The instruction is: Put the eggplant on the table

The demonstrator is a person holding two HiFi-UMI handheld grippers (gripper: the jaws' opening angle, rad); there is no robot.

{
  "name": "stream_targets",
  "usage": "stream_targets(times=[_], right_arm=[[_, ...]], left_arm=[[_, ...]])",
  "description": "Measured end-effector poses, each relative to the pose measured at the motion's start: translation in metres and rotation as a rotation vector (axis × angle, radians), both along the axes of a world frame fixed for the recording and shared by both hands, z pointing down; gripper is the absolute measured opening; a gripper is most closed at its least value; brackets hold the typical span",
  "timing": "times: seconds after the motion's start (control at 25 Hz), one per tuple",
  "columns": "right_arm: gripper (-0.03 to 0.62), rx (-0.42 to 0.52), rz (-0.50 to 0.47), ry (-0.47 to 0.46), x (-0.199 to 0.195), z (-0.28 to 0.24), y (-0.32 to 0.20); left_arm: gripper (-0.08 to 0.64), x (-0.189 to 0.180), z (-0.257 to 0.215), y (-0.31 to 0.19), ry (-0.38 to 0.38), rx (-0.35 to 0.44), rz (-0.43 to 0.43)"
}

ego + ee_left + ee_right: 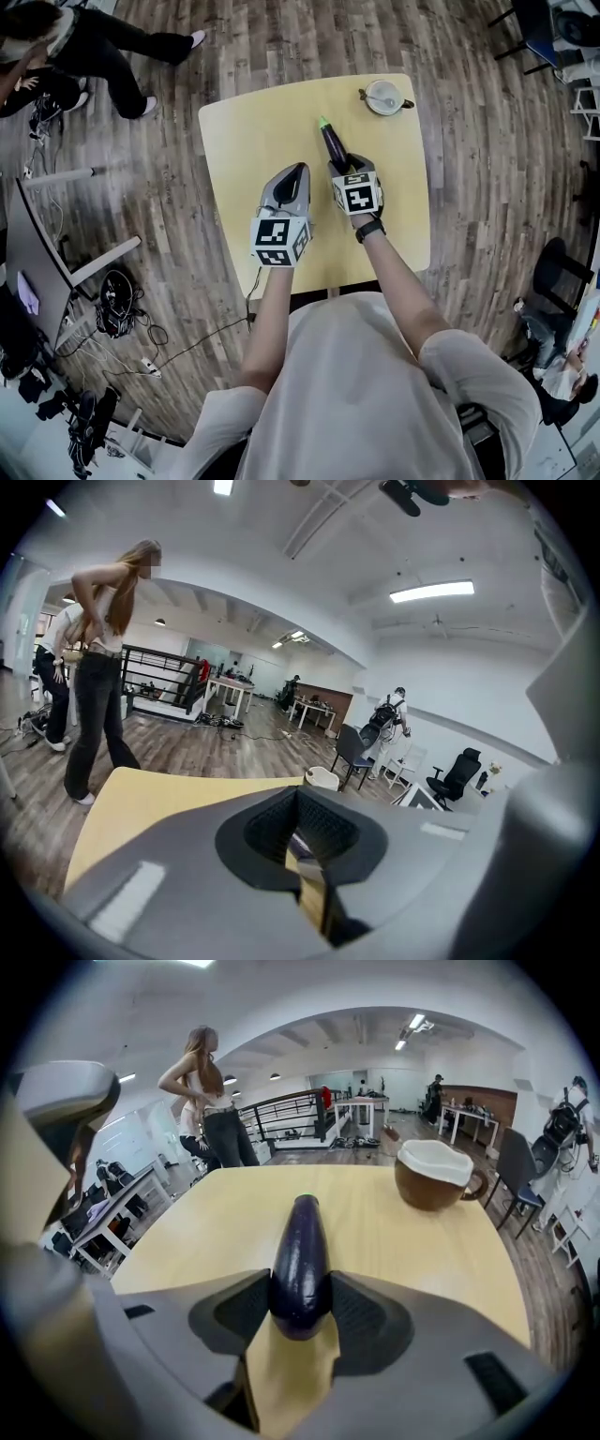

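1. While clamped by its blunt end between the right gripper's point(300, 1305) pads, the dark purple, glossy, elongated eggplant point(300, 1258) sticks out ahead over the middle of the pale yellow square table with rounded corners point(202, 1218). Its green tip points toward the table's far edge.
2. Right gripper jaws stand wide apart, with both dark ribbed pads pressed on the eggplant's sides. Firm hold, and nothing else is in the jaws.
3. Eggplant vs table: it is angled nose-down over the tabletop. No view shows whether it touches the surface.
4. The left gripper point(298, 171) is over the table's middle, slightly toward the near edge. It sits just left of the right gripper and clear of the eggplant.
5. Left gripper jaws are closed together and hold nothing. Only a thin slit of yellow tabletop shows behind the pads.
6. A round brown cup with a white inside and a small handle point(433, 1177) stands on the table near its far right corner, well apart from the eggplant.
7. Grey-brown wood plank floor point(469, 187) surrounds the table on all sides.
8. A person in a light top and dark trousers point(211, 1101) stands on the floor beyond the table's far left corner.
9. A black office chair point(455, 775) and white desks point(230, 688) stand well beyond the table's far edge.
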State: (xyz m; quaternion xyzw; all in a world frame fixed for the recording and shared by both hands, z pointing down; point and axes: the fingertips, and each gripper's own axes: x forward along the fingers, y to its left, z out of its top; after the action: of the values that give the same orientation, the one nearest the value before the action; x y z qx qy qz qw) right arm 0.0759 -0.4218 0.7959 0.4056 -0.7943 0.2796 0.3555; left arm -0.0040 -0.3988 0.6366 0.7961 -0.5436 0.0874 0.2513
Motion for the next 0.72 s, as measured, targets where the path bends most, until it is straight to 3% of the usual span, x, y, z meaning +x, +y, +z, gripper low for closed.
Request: stream_targets(times=[0.2, 0.32, 0.72], right_arm=[[0.206, -0.035, -0.023, -0.011, -0.005, 0.008, 0.003], [0.241, -0.047, -0.036, -0.027, -0.007, 0.003, 0.005], [0.241, 0.062, 0.085, -0.108, 0.005, -0.070, 0.006]], left_arm=[[0.009, -0.008, 0.001, 0.004, -0.026, 0.006, 0.005], [0.009, -0.013, -0.006, 0.004, -0.023, 0.021, 0.000], [0.009, -0.025, -0.033, 0.010, 0.037, 0.070, -0.017]])
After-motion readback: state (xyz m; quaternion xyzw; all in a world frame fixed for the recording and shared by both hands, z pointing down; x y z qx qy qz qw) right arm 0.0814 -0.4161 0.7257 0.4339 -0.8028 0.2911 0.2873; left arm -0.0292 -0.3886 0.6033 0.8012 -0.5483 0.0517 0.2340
